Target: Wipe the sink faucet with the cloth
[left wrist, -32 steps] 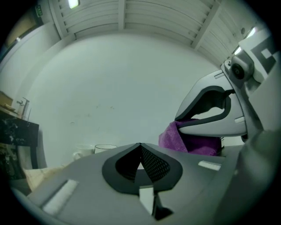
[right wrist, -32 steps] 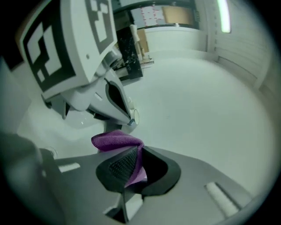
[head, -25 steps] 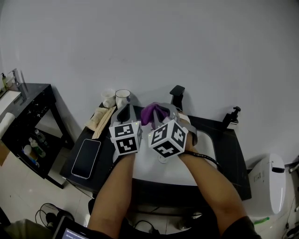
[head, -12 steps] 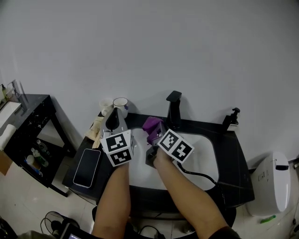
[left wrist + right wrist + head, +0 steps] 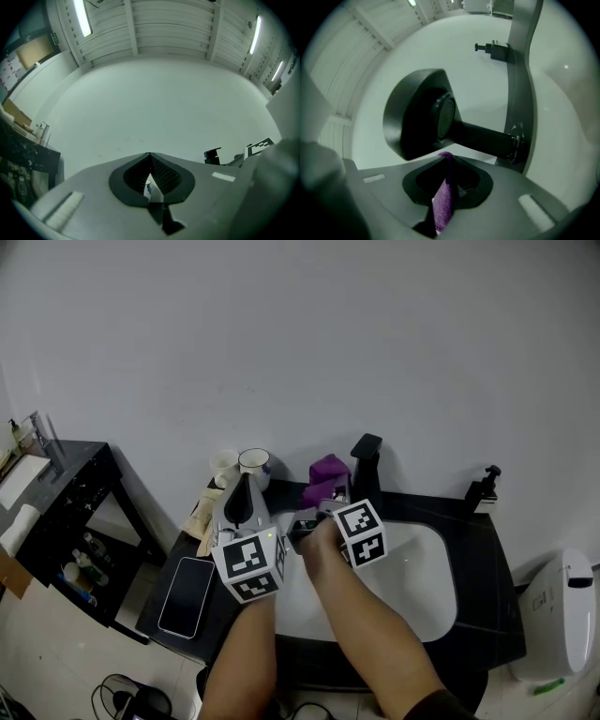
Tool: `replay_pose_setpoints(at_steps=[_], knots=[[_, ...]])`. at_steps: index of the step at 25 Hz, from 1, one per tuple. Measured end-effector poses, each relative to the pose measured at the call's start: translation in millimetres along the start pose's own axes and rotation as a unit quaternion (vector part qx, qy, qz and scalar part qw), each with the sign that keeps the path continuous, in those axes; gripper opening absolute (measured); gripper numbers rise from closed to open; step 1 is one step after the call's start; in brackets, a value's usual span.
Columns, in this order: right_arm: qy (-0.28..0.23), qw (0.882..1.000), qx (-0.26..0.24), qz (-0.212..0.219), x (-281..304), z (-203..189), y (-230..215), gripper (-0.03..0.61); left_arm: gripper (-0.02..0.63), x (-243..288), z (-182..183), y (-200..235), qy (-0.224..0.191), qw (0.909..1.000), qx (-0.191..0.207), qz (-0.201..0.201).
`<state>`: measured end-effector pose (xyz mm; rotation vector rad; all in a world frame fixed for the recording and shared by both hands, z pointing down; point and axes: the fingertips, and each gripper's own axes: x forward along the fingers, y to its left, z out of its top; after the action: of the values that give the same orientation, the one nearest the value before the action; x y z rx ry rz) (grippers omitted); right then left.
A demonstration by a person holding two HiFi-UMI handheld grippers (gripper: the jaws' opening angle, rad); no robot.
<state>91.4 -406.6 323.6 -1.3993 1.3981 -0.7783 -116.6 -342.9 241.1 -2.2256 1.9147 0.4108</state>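
Note:
The black faucet (image 5: 364,457) stands at the back rim of the white sink (image 5: 412,589). My right gripper (image 5: 446,159) is shut on the purple cloth (image 5: 443,199), whose bunched end (image 5: 328,472) sits just left of the faucet. In the right gripper view the faucet's head (image 5: 426,117) fills the space directly past the jaw tips, very close; contact cannot be told. My left gripper (image 5: 242,491) points up at the wall, left of the sink, shut with nothing in it. In the left gripper view its jaw tips (image 5: 150,156) meet, and the faucet (image 5: 212,155) shows at the right.
Two cups (image 5: 240,465) stand on the counter's back left corner and a phone (image 5: 186,594) lies on its left end. A black soap dispenser (image 5: 484,489) is at the back right. There is a dark side table (image 5: 58,491) further left and a white toilet (image 5: 561,617) at the right.
My right gripper has carried the cloth up and back to beside the faucet. My left gripper has shifted slightly right and nearer, still pointing up. The head view has moved.

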Motion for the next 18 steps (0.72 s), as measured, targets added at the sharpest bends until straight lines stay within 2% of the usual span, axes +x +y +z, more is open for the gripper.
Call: replay_pose_setpoints(at_steps=[5, 10, 18], knots=[[-0.045, 0.998, 0.041, 0.016, 10, 18, 12, 0.035, 0.017, -1, 3, -4, -0.007, 0.9999, 0.000, -0.008], [-0.065, 0.995, 0.082, 0.000, 15, 19, 7, 0.035, 0.017, -1, -1, -7, 0.000, 0.9999, -0.001, -0.012], [-0.075, 0.994, 0.077, -0.006, 17, 20, 3, 0.035, 0.017, 0, -1, -13, 0.000, 0.9998, 0.000, -0.022]])
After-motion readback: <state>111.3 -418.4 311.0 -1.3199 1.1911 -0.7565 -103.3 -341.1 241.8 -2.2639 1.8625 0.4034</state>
